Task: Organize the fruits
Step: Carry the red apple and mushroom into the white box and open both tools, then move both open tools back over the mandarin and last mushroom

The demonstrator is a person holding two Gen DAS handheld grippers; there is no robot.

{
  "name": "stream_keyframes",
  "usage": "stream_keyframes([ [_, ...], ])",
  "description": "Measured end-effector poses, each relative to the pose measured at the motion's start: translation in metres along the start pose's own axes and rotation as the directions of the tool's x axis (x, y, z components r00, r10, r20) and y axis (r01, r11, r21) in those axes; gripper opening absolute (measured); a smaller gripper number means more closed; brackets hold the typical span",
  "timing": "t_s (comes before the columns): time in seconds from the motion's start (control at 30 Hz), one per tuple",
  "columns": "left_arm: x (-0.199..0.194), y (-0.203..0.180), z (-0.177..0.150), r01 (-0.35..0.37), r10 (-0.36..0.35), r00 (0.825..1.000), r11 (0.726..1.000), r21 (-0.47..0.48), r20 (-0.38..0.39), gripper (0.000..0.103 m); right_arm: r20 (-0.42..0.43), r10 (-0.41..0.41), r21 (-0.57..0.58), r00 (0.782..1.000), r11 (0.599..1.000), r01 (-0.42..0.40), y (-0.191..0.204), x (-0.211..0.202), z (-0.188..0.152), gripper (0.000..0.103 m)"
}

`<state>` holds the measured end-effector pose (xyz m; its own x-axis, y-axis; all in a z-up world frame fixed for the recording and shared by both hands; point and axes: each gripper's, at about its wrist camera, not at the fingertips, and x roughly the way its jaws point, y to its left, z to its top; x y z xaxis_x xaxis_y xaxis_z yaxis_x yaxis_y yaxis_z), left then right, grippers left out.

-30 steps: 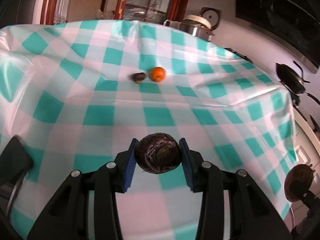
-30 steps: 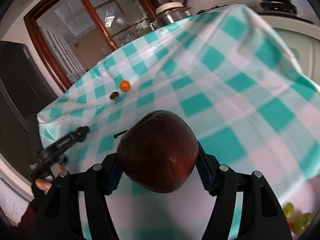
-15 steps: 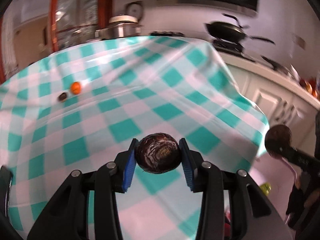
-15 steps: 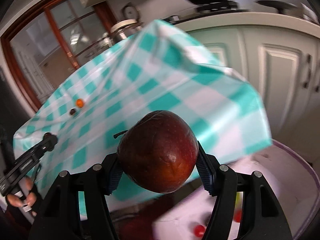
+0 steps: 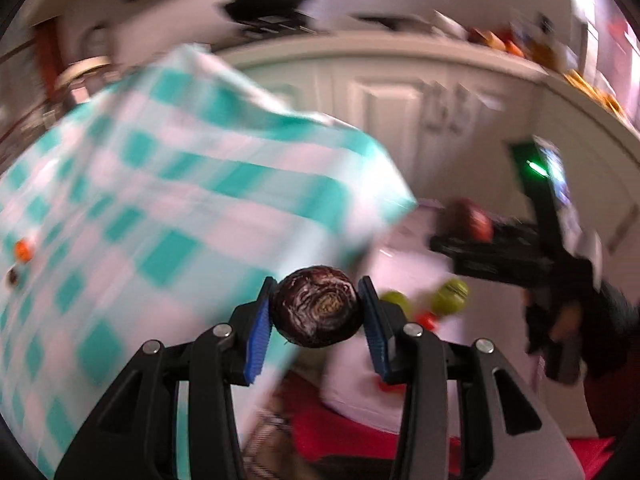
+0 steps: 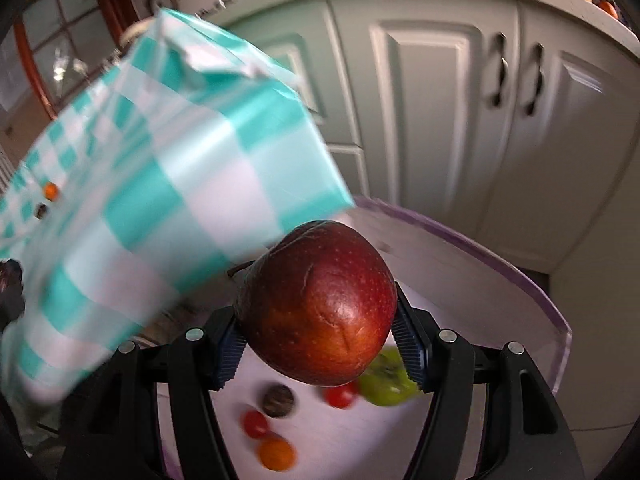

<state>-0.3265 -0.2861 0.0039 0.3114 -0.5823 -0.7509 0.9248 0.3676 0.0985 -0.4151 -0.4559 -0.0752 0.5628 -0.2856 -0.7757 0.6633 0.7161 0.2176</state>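
Note:
My left gripper (image 5: 316,312) is shut on a dark purple wrinkled fruit (image 5: 316,310), held past the table corner. My right gripper (image 6: 318,320) is shut on a big red apple (image 6: 320,308) above a white tray (image 6: 520,280) with a purple rim. The tray holds a green fruit (image 6: 386,384), small red fruits (image 6: 340,396), a dark round fruit (image 6: 279,400) and a small orange (image 6: 275,454). The right gripper with the apple also shows in the left wrist view (image 5: 468,226). An orange (image 5: 23,250) and a small dark fruit (image 5: 12,277) lie on the table.
The table with the teal and white checked cloth (image 6: 160,184) ends at a corner beside the tray. White cabinet doors (image 6: 440,100) stand behind the tray. Green fruits (image 5: 450,296) lie on the tray in the left wrist view. A red surface (image 5: 344,436) lies below.
Both grippers have swung right, off the table, toward the tray beside it, each still holding its fruit. The tray and its fruits have come into view.

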Motion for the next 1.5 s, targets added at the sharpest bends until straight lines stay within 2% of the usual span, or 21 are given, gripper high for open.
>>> stream_keyframes([
  [0.1, 0.028, -0.031, -0.006, 0.063, -0.056, 0.995, 0.995, 0.081, -0.084, 0.042, -0.067, -0.046, -0.012, 0.997, 0.999, 0.045, -0.013, 0.013, -0.01, 0.063],
  [0.17, 0.053, -0.047, -0.014, 0.095, -0.075, 0.984, 0.988, 0.12, -0.162, 0.042, -0.119, -0.07, -0.029, 0.99, 0.997, 0.067, -0.021, 0.021, -0.019, 0.064],
  [0.23, 0.082, -0.056, -0.025, 0.142, -0.108, 0.958, 0.983, 0.116, -0.265, 0.042, -0.16, -0.095, -0.05, 0.983, 0.995, 0.089, -0.028, 0.026, -0.029, 0.063],
  [0.37, 0.117, -0.068, -0.039, 0.202, -0.144, 0.903, 0.974, 0.105, -0.404, 0.042, -0.234, -0.093, -0.086, 0.968, 0.994, 0.075, -0.038, 0.026, -0.045, 0.063],
  [0.47, 0.132, -0.086, -0.039, 0.282, -0.198, 0.871, 0.951, 0.127, -0.45, 0.042, -0.261, -0.105, -0.152, 0.96, 0.986, 0.066, -0.037, 0.021, -0.055, 0.063],
  [0.57, 0.152, -0.113, -0.043, 0.396, -0.278, 0.81, 0.909, 0.131, -0.516, 0.042, -0.25, -0.137, -0.13, 0.959, 0.986, 0.107, -0.044, 0.024, -0.052, 0.063],
  [0.6, 0.157, -0.121, -0.045, 0.42, -0.291, 0.793, 0.898, 0.134, -0.536, 0.042, -0.259, -0.167, -0.135, 0.951, 0.982, 0.136, -0.047, 0.029, -0.052, 0.063],
  [0.67, 0.169, -0.133, -0.052, 0.442, -0.289, 0.769, 0.885, 0.147, -0.57, 0.042, -0.291, -0.228, -0.194, 0.929, 0.965, 0.176, -0.05, 0.037, -0.054, 0.063],
  [0.73, 0.177, -0.138, -0.058, 0.465, -0.302, 0.741, 0.875, 0.135, -0.6, 0.042, -0.323, -0.244, -0.242, 0.914, 0.955, 0.169, -0.051, 0.043, -0.059, 0.063],
  [0.87, 0.189, -0.138, -0.067, 0.473, -0.311, 0.712, 0.875, 0.103, -0.63, 0.042, -0.364, -0.282, -0.344, 0.888, 0.926, 0.154, -0.04, 0.06, -0.073, 0.064],
  [0.93, 0.193, -0.136, -0.07, 0.474, -0.318, 0.695, 0.877, 0.079, -0.645, 0.042, -0.368, -0.322, -0.38, 0.872, 0.908, 0.175, -0.037, 0.066, -0.075, 0.064],
  [1.0, 0.194, -0.133, -0.071, 0.468, -0.323, 0.692, 0.881, 0.061, -0.645, 0.042, -0.378, -0.369, -0.423, 0.849, 0.885, 0.196, -0.036, 0.074, -0.076, 0.064],
  [1.1, 0.194, -0.127, -0.07, 0.47, -0.345, 0.687, 0.882, 0.03, -0.639, 0.043, -0.384, -0.401, -0.456, 0.832, 0.865, 0.207, -0.036, 0.079, -0.078, 0.064],
  [1.17, 0.196, -0.125, -0.069, 0.466, -0.349, 0.686, 0.885, 0.016, -0.638, 0.051, -0.387, -0.417, -0.475, 0.822, 0.855, 0.21, -0.037, 0.081, -0.08, 0.064],
  [1.3, 0.193, -0.115, -0.065, 0.473, -0.384, 0.687, 0.881, -0.021, -0.617, 0.058, -0.385, -0.454, -0.509, 0.804, 0.831, 0.225, -0.038, 0.085, -0.081, 0.064],
  [1.33, 0.19, -0.111, -0.064, 0.475, -0.391, 0.693, 0.88, -0.026, -0.606, 0.062, -0.382, -0.471, -0.524, 0.795, 0.819, 0.233, -0.038, 0.087, -0.082, 0.064],
  [1.4, 0.177, -0.1, -0.058, 0.477, -0.408, 0.718, 0.879, -0.029, -0.563, 0.068, -0.379, -0.494, -0.544, 0.783, 0.803, 0.243, -0.038, 0.091, -0.084, 0.065],
  [1.43, 0.168, -0.094, -0.053, 0.471, -0.411, 0.741, 0.882, -0.025, -0.531, 0.069, -0.379, -0.499, -0.55, 0.779, 0.799, 0.244, -0.038, 0.092, -0.085, 0.067],
  [1.5, 0.151, -0.083, -0.044, 0.466, -0.421, 0.779, 0.885, -0.02, -0.465, 0.073, -0.396, -0.466, -0.53, 0.791, 0.819, 0.218, -0.039, 0.091, -0.083, 0.068],
])
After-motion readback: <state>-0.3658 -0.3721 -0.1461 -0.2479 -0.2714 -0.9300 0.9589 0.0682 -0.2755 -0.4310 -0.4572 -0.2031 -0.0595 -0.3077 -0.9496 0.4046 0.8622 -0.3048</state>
